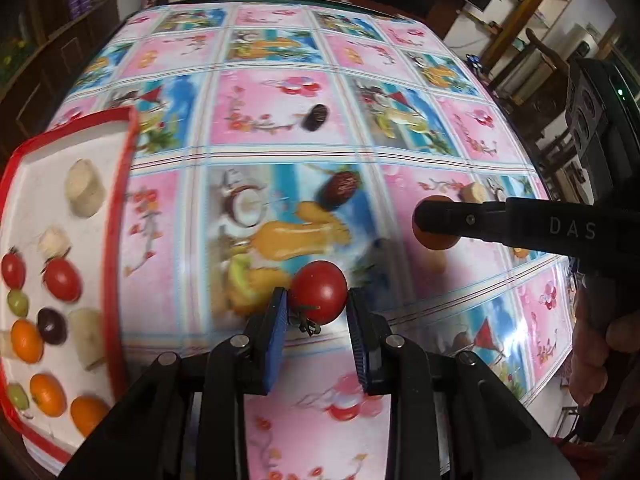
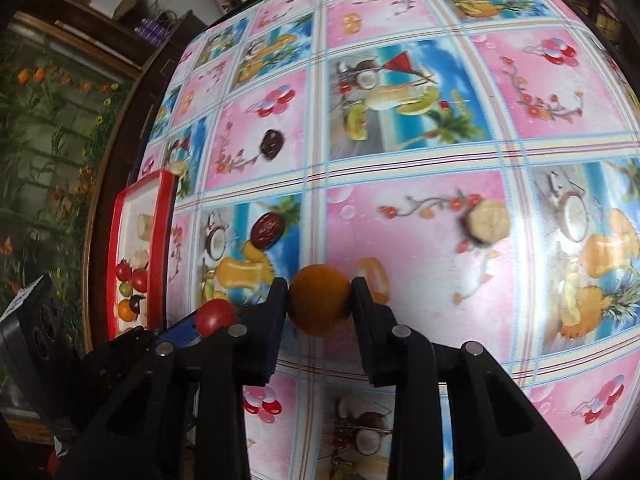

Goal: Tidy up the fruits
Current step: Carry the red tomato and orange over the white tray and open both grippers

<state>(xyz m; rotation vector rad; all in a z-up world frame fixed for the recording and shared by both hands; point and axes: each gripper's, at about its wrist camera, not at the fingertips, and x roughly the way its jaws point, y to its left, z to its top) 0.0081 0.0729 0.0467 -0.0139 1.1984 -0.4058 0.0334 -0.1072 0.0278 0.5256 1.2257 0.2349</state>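
Floral tablecloth (image 1: 280, 120): L gripper (image 1: 318, 308) jaws round glossy red tomato (image 1: 319, 291) w/ stem, R gripper (image 2: 320, 300) jaws clamping orange (image 2: 320, 300).

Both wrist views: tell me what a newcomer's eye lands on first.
The left tongs grip a red cherry tomato at centre, and the right tongs clamp a small orange fruit. Under both spreads a loud pink-and-blue fruit-print tablecloth, with a red-rimmed white tray of sorted fruit at left.

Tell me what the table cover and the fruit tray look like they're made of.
Table cover: probably glossy vinyl or oilcloth, since the printed squares carry pale glare streaks and lie flat.
Tray: white with a raised red rim, matte and slightly grainy, so foam or plastic; the blur leaves that open.
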